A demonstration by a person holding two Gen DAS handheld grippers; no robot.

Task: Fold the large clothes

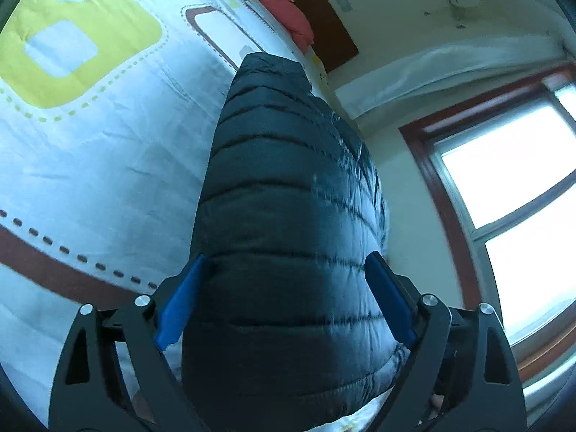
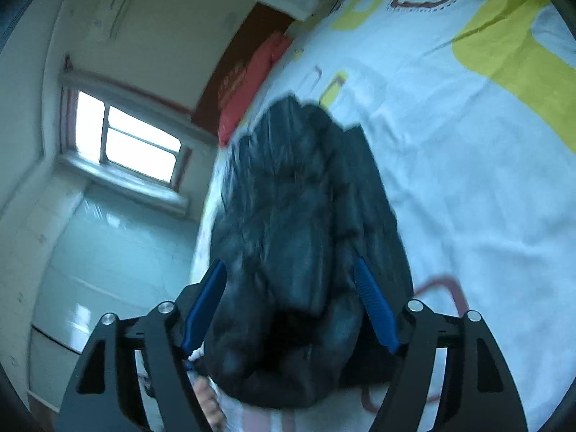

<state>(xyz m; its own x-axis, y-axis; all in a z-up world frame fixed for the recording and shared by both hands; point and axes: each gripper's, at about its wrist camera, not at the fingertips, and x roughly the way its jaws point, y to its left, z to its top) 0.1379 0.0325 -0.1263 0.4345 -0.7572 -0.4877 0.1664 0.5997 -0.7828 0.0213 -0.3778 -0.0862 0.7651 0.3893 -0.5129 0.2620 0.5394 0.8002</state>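
- Left gripper: angling downward over the bed, its jaws standing spread, one blue pad on each side of the black quilted jacket; whether the pads are touching the fabric cannot be told.
- Right gripper: likewise tilting down, jaws spread wide, the dark padding lying between its blue pads without a visible pinch; this view is blurring.
- Jacket: lying folded into a long, narrow bundle on the patterned bedsheet, near the edge of the bed on the window side.
- Long axis: running away from both cameras toward the red pillow and the dark headboard; the stitched quilting lines are crossing it widthwise.
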